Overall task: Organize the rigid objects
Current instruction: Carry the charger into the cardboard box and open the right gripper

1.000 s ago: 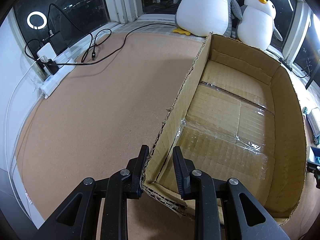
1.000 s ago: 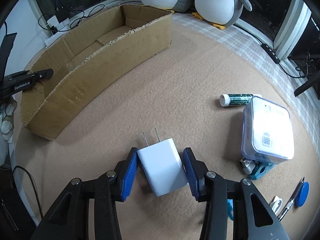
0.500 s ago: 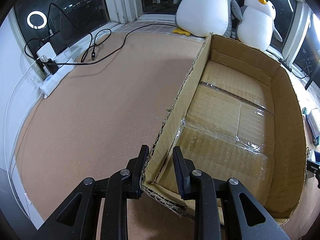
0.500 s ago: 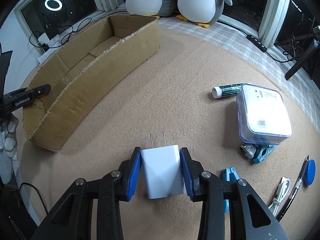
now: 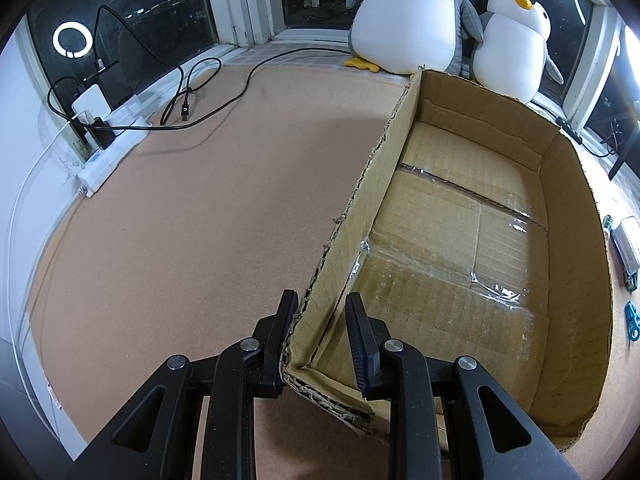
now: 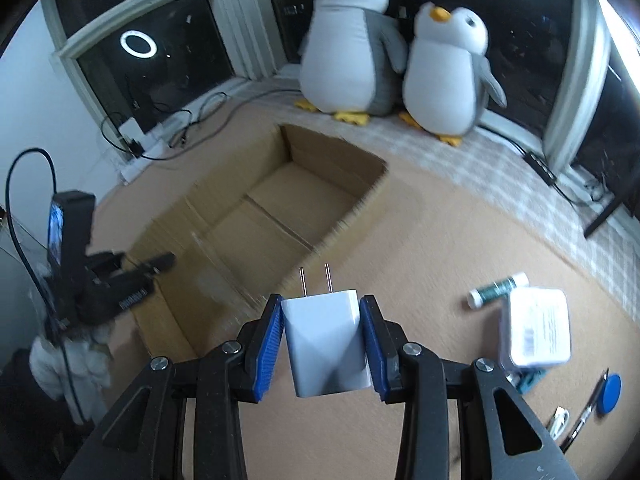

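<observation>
The white two-pronged wall charger (image 6: 326, 340) is pinched between the blue pads (image 6: 268, 350) of the right gripper (image 6: 323, 346), prongs pointing forward, and it is carried clear of the tan carpet (image 6: 440, 248), in front of the open brown cardboard box (image 6: 280, 208). Over on the other side, the near corner wall of that same cardboard box (image 5: 472, 264) is clamped between the black fingers (image 5: 362, 340) of the left gripper (image 5: 320, 340), one finger outside the wall and one inside. The box's taped floor is seen bare in both views. To the right of the charger, a white square plastic case (image 6: 536, 332) is seen lying on the carpet, with a small green-labelled tube (image 6: 498, 289) just beyond it and a pen with a blue round cap (image 6: 610, 394) nearer the edge. Behind the box, two grey-and-white plush penguins (image 6: 352, 44) are propped by the dark window. A white power strip with black cables (image 5: 116, 140) is laid along the far left wall.
</observation>
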A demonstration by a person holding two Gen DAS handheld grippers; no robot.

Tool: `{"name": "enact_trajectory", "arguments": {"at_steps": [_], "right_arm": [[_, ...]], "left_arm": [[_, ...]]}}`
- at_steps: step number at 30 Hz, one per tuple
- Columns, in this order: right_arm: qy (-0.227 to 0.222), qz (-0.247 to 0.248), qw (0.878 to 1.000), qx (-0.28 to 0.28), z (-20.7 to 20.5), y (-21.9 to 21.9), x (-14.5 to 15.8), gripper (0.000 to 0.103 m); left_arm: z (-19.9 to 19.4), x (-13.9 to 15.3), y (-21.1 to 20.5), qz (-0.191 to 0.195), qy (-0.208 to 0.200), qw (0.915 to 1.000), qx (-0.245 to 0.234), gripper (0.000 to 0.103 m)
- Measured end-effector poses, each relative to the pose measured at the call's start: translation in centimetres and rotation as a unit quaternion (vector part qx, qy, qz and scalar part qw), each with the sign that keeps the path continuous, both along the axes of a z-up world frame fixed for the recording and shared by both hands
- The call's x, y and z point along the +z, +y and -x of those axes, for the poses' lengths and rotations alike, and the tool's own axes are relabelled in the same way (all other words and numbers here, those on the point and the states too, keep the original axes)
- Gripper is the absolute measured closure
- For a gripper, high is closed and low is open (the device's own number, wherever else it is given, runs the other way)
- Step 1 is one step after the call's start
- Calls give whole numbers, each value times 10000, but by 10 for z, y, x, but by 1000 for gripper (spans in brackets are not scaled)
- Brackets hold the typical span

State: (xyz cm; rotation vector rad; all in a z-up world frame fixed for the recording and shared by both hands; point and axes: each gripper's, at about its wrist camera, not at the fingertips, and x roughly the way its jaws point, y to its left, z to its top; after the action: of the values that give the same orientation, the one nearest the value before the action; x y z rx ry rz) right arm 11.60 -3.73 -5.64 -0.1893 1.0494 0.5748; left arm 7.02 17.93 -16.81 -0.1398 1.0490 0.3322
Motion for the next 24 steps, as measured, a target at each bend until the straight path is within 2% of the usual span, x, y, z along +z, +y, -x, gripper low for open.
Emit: {"name": "enact_trajectory", "arguments": {"at_steps": [4,11,24], "right_arm": [[-74,-4,9997,234,-6,35,3,68],[31,172,9988,456,-18,84,-17,68],[301,423,9976,452,-34,109,-52,68]], "left_arm": [[0,0,0,4,-7,10000,6,77],[-1,0,0,19,-26,10000,10,76],[-1,1,1,27,-31,10000,21,76]]}}
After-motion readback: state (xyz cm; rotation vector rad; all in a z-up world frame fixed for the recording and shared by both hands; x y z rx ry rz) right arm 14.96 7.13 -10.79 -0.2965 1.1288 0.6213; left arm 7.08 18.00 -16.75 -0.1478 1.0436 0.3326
